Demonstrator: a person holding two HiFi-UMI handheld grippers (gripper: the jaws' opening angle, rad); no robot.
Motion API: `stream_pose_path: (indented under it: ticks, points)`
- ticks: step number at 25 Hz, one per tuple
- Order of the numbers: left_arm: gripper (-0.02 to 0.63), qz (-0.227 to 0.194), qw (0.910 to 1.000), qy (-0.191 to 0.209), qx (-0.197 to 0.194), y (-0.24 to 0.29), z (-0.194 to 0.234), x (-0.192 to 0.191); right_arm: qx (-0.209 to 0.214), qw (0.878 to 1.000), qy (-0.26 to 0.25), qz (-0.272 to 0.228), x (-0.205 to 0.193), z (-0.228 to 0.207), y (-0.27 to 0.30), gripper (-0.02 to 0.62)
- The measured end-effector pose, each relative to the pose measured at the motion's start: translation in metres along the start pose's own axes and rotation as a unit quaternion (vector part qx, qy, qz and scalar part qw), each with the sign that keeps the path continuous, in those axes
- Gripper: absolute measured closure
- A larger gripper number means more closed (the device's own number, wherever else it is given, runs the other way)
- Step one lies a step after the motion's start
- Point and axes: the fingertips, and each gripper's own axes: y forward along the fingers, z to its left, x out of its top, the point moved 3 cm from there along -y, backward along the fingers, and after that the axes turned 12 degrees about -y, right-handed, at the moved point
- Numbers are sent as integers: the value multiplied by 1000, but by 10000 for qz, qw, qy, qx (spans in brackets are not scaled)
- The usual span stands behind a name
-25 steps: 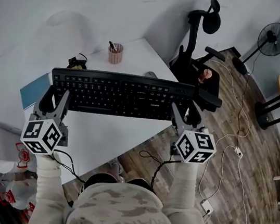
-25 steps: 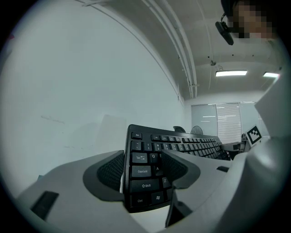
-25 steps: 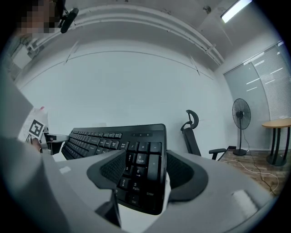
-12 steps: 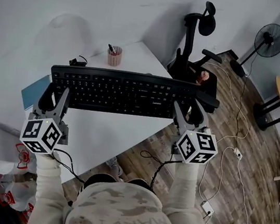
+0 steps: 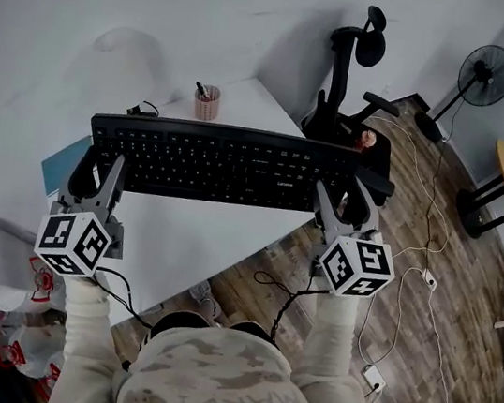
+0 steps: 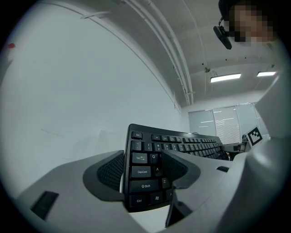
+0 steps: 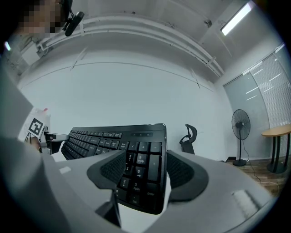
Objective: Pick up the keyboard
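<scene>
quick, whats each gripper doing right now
left gripper: closed on the left end of the keyboard, holding it.
right gripper: closed on the keyboard's right end, holding it.

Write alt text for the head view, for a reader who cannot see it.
Seen from above, a person holds a black keyboard over a white desk, with the left gripper and the right gripper each clamped on one end. A cup of pens stands on the desk behind it, and a black office chair is beyond.
</scene>
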Motion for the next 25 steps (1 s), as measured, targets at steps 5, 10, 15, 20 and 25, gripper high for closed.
stream_pose_path:
  ticks: [5, 10, 15, 20, 25]
  points:
    - [345, -72, 10000, -34, 14, -6, 6, 4, 10, 9999, -72, -79, 7, 8, 1, 308]
    - [345, -82, 10000, -12, 29, -6, 7, 4, 18, 9999, -78, -102, 6, 8, 2, 308]
    - [345, -98, 9999, 23, 34, -9, -1, 6, 12, 9999, -53, -132, 8, 5, -5, 308]
    - [345, -99, 9999, 8, 44, -9, -1, 8, 15, 9999, -74, -139, 11, 5, -4, 308]
    - [345, -120, 9999, 18, 34, -22, -13, 9, 13, 9998, -91, -185, 16, 1, -21, 308]
